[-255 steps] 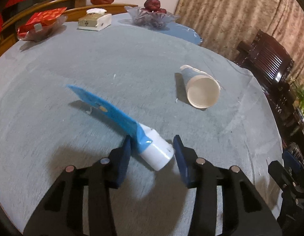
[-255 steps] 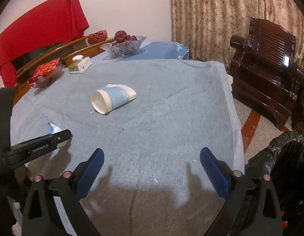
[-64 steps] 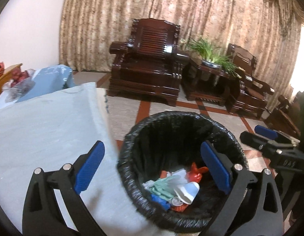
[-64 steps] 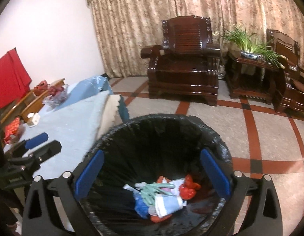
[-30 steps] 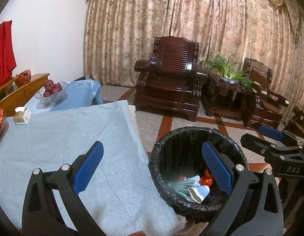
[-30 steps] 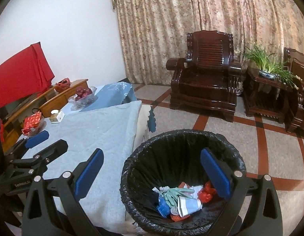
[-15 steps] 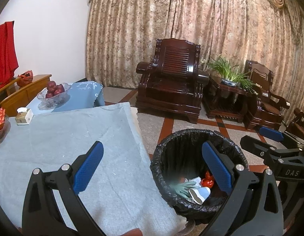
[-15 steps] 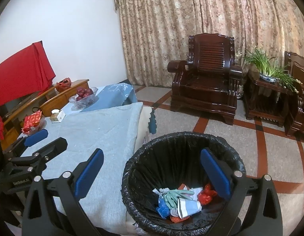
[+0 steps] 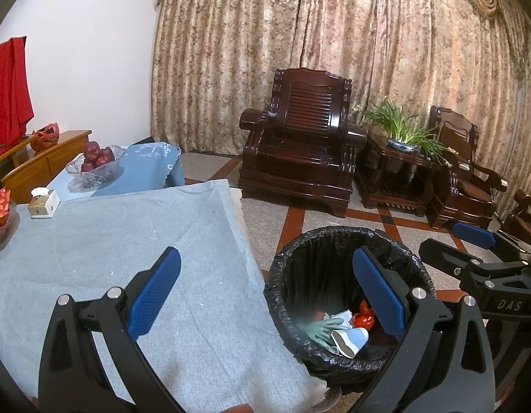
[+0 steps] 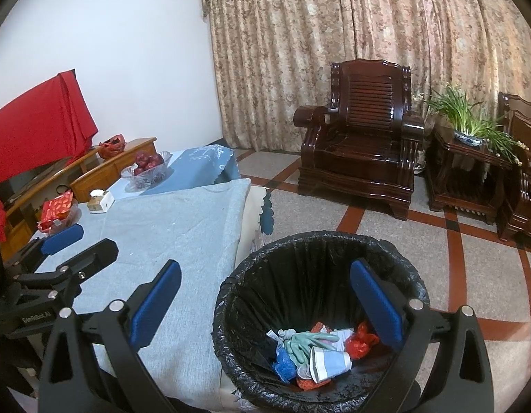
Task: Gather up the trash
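A black-lined trash bin [image 9: 293, 258] [image 10: 320, 251] stands on the floor at the table's right edge. In it lie a crushed paper cup [image 10: 329, 361] [image 9: 349, 339], a green glove [image 10: 308, 340], red wrappers [image 10: 361, 339] and a blue scrap [image 10: 284, 364]. My left gripper [image 9: 265, 292] hangs open and empty over the table edge and bin rim. My right gripper [image 10: 265, 303] is open and empty above the bin. Each gripper shows at the edge of the other's view [image 9: 478, 258] [image 10: 64, 258].
The grey-clothed table [image 9: 93, 234] carries a tissue box [image 9: 43, 201], a fruit bowl [image 9: 95, 161] and a red packet dish [image 10: 57, 211] at its far side. Dark wooden armchairs [image 9: 300, 144], a plant stand [image 9: 399, 158] and curtains lie beyond the tiled floor.
Both grippers have risen and drawn back from the bin, so more table and room show. The tube and paper cup that lay on the table are gone; the cup lies in the bin.
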Motion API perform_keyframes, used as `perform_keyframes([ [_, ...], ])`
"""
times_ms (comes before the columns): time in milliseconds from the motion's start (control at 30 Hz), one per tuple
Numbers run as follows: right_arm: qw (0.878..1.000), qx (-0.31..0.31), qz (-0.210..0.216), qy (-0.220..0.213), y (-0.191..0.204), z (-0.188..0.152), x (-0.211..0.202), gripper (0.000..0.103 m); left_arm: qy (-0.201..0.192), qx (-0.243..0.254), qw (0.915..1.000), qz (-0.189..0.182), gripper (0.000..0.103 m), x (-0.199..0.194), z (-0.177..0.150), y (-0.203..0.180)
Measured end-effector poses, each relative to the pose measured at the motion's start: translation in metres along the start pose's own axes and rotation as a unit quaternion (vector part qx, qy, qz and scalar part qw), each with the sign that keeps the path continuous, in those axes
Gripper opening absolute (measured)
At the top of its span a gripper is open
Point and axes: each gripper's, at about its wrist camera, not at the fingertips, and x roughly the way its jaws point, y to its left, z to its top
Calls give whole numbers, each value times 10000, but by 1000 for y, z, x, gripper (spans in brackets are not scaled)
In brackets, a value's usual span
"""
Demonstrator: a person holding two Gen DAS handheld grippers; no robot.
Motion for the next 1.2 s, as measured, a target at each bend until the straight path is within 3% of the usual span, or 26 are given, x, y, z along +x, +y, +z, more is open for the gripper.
perform_keyframes([
  [1200,10000,-20,-4,9,2,1,-1,97,-3,4,10000,7,97,0,0,2],
])
